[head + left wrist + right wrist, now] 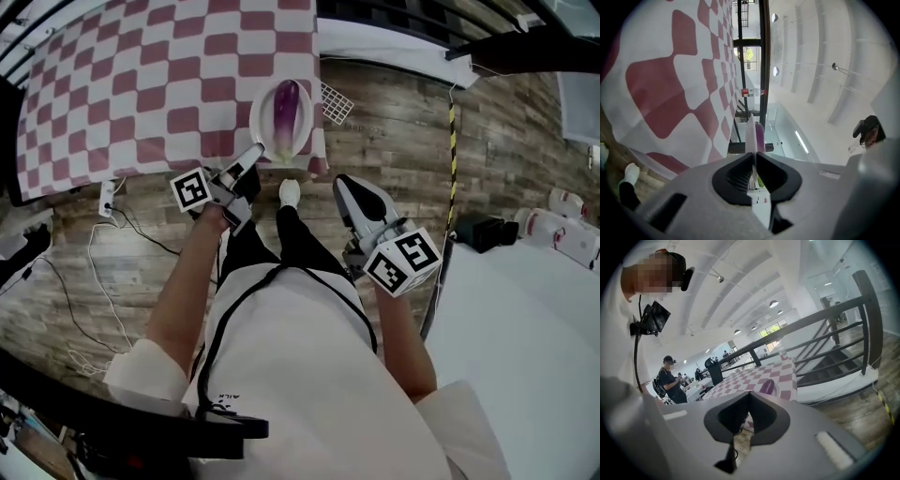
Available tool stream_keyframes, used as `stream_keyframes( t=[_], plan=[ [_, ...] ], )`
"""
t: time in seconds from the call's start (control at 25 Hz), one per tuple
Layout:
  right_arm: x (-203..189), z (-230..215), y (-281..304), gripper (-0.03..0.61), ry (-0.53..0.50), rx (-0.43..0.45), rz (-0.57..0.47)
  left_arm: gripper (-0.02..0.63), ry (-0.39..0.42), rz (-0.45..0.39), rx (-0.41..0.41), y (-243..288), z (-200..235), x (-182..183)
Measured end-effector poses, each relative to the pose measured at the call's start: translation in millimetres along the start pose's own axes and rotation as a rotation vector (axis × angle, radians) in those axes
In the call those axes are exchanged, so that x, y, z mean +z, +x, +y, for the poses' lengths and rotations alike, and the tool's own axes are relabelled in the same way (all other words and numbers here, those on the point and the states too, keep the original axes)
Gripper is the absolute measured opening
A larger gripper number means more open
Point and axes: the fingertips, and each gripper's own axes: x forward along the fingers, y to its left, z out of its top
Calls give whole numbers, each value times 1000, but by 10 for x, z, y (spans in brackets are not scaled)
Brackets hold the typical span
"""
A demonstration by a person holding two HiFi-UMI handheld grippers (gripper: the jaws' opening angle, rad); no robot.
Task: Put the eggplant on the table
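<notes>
Wood-plank floor, checkered tabletop (141, 84) ahead of me. The eggplant (287, 108) lay on a white plate (255, 117) at the tabletop's near edge, long axis pointing away from me, green stem end toward me. My left gripper (251, 156) was clamped narrow on the plate's near-left rim, so it was the nearer one. My right gripper (349, 186) was closed and empty, well apart to the right. I couldn't tell if the plate was fully resting.

The checked table (141, 84) runs off the head view at 12 and 9 o'clock. The right gripper (750, 393) hides the lower half of the eggplant (767, 386), at its 1 o'clock.
</notes>
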Motion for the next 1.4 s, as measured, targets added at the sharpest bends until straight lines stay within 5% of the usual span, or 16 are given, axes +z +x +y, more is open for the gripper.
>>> stream_keyframes(
  t=[0.6,1.4],
  plan=[
    [-72,-575,36,8,9,28,84,31,-27,-62,61,289,557,-48],
    [-59,-732,155,8,25,67,95,23,-22,-86,183,372,724,-12]
  ],
)
